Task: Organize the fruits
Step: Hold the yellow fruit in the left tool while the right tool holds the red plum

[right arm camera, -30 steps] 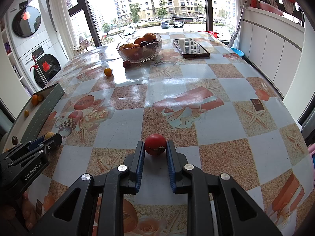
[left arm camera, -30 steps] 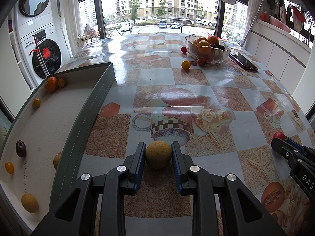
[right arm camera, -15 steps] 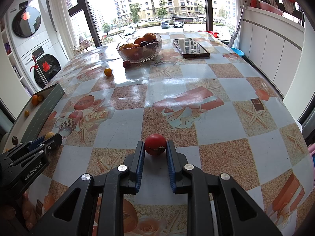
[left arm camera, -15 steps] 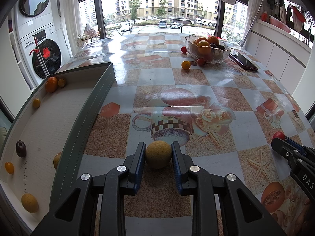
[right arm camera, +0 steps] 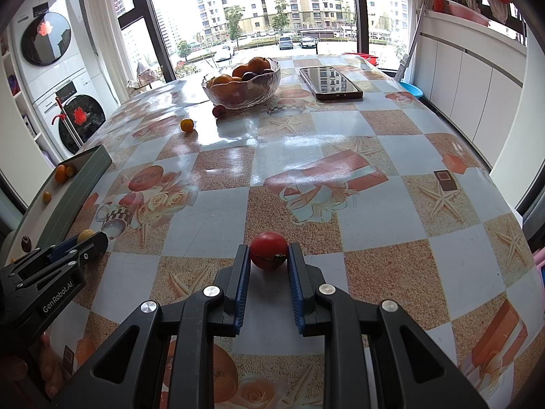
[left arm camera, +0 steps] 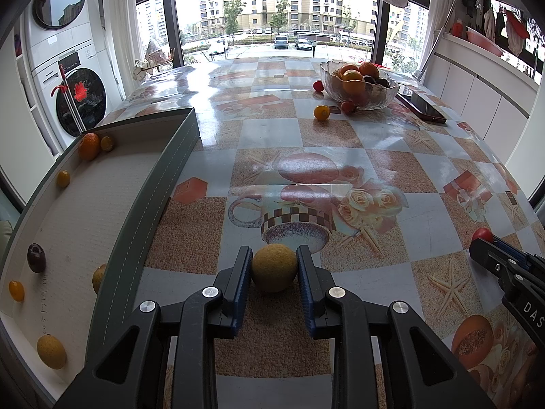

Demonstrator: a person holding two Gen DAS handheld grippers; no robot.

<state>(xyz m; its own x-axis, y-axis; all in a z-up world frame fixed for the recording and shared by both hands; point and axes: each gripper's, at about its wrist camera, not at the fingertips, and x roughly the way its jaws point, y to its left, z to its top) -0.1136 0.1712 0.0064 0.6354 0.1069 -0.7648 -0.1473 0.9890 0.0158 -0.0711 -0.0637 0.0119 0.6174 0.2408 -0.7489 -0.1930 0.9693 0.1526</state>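
The table (left arm camera: pixel 272 143) is covered with a glossy checked cloth printed with starfish, cups and roses. Directly on it: a grey tray (left arm camera: pixel 146 204) at the left of the frame, a glass bowl (left arm camera: pixel 357 88) at upper right, a phone (right arm camera: pixel 330 83) beside the bowl, a small orange fruit (left arm camera: pixel 321 112) and two small red fruits (left arm camera: pixel 348 106) near the bowl.

Glossy tablecloth (left arm camera: pixel 333 143), clear glass bowl (left arm camera: pixel 361 90).
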